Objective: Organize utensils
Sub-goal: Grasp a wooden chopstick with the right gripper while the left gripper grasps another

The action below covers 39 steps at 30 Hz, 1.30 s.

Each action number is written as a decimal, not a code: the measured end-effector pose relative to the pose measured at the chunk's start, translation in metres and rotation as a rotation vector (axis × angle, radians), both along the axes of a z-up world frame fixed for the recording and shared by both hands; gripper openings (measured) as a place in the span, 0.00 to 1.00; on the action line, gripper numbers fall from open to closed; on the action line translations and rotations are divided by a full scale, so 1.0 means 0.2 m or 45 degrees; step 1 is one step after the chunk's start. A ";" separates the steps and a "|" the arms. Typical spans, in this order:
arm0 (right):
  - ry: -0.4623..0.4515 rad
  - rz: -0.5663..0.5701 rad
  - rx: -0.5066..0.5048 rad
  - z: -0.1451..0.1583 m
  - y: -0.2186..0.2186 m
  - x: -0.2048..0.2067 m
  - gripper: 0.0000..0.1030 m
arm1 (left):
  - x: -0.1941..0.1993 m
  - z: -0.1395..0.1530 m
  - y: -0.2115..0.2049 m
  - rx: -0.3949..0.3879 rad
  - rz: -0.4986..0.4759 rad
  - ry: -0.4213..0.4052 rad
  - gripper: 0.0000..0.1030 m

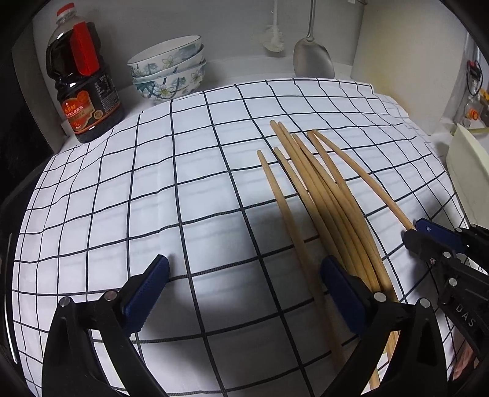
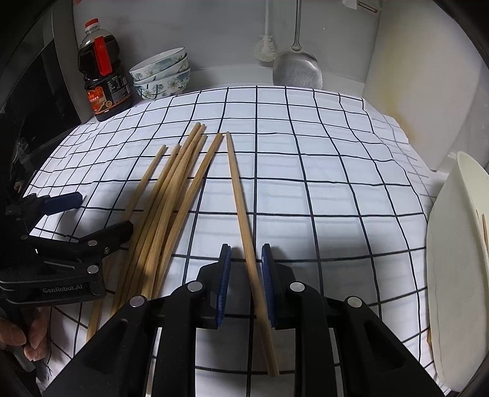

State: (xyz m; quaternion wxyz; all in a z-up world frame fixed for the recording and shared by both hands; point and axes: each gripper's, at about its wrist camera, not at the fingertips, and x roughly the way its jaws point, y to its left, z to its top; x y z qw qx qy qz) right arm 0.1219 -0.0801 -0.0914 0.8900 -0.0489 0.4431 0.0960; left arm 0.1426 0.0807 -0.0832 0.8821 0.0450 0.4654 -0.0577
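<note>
One chopstick [image 2: 244,213] is straddled lengthwise by the narrowly parted right gripper [image 2: 244,268] jaws, unclamped, on the table cloth [image 2: 321,171]; left gripper [image 1: 244,293] jaws gape beside the bundle [image 1: 330,195].

Grey wall [image 1: 214,21], checked cloth [image 1: 152,183] on counter, dim light

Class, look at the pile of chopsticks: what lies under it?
Under the chopsticks lies the checked cloth, spread flat. Whatever surface the cloth covers is hidden, as is the cloth directly beneath the pile.
</note>
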 end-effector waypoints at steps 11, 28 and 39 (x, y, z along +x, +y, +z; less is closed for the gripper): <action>-0.017 0.017 -0.012 0.00 0.01 0.09 0.20 | 0.02 0.00 0.00 -0.008 0.009 -0.011 0.89; -0.040 0.024 -0.042 -0.01 0.04 0.10 0.08 | -0.02 0.03 -0.05 -0.023 -0.043 -0.070 0.35; -0.036 -0.001 -0.003 0.00 0.00 0.09 0.06 | -0.03 0.04 -0.04 -0.061 -0.052 -0.071 0.09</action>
